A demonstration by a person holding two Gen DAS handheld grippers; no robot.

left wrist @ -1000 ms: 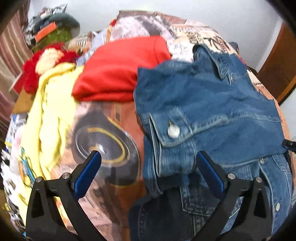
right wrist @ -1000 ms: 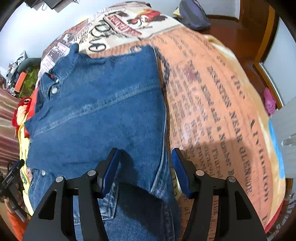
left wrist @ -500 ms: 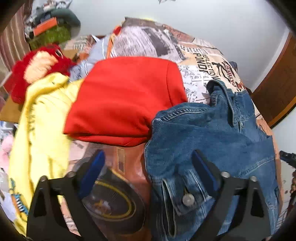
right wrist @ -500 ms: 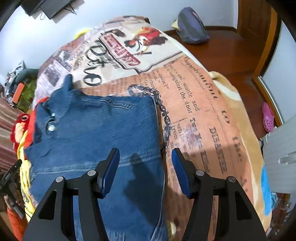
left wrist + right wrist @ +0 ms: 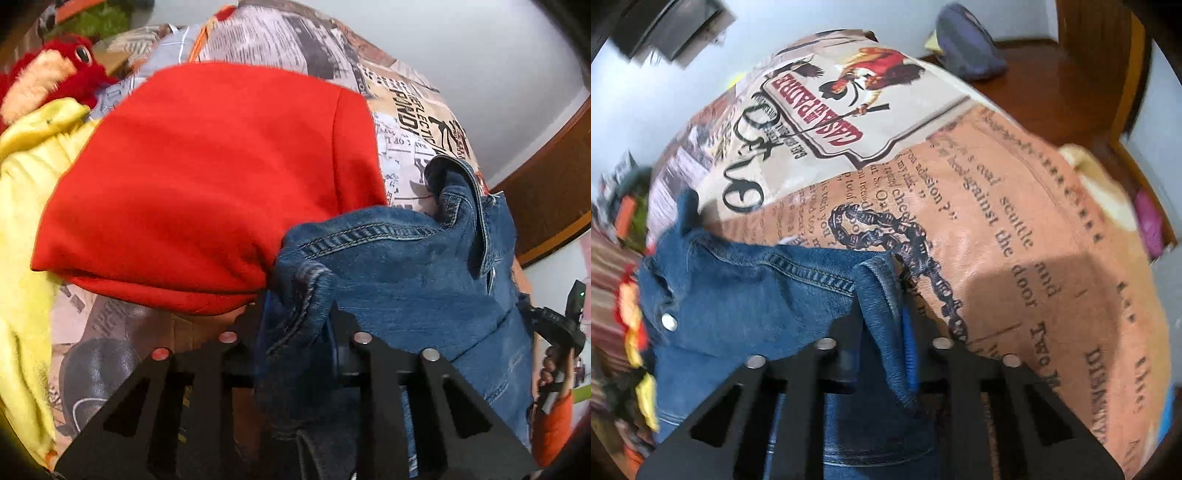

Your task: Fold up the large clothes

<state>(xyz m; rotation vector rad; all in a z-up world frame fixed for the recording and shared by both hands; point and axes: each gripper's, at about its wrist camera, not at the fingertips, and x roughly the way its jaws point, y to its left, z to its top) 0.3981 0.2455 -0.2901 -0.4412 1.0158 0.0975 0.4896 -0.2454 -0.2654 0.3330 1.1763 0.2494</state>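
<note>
1. Between the fingers of the left gripper [image 5: 295, 314], left wrist view: a bunched corner of the denim jacket [image 5: 406, 273] is pinched, the fingers narrowed onto the cloth. The rest of the jacket spreads ahead and to the right of the fingers on the bed [image 5: 413, 122], collar standing up at the far side.
2. Same view, surroundings: a red garment [image 5: 207, 177] lies just left of and ahead of the fingers, its edge touching the held denim. A yellow garment [image 5: 26, 221] lies farther left and a red plush toy [image 5: 48, 81] beyond it.
3. Same view, risk: the red garment may be dragged or trapped under the fold, since it abuts the grasped corner. It stands in the way of any leftward carry.
4. Between the fingers of the right gripper [image 5: 882, 325], right wrist view: a second fold of the denim jacket [image 5: 746, 295] is clamped, fingers drawn narrow around it. The jacket body extends left of the fingers; the printed bedcover lies bare ahead and to the right.
5. Same view, risk: only a thin edge appears gripped, so thick denim could slip out under tension, and uneven lifting of the two corners would skew the fold.
</note>
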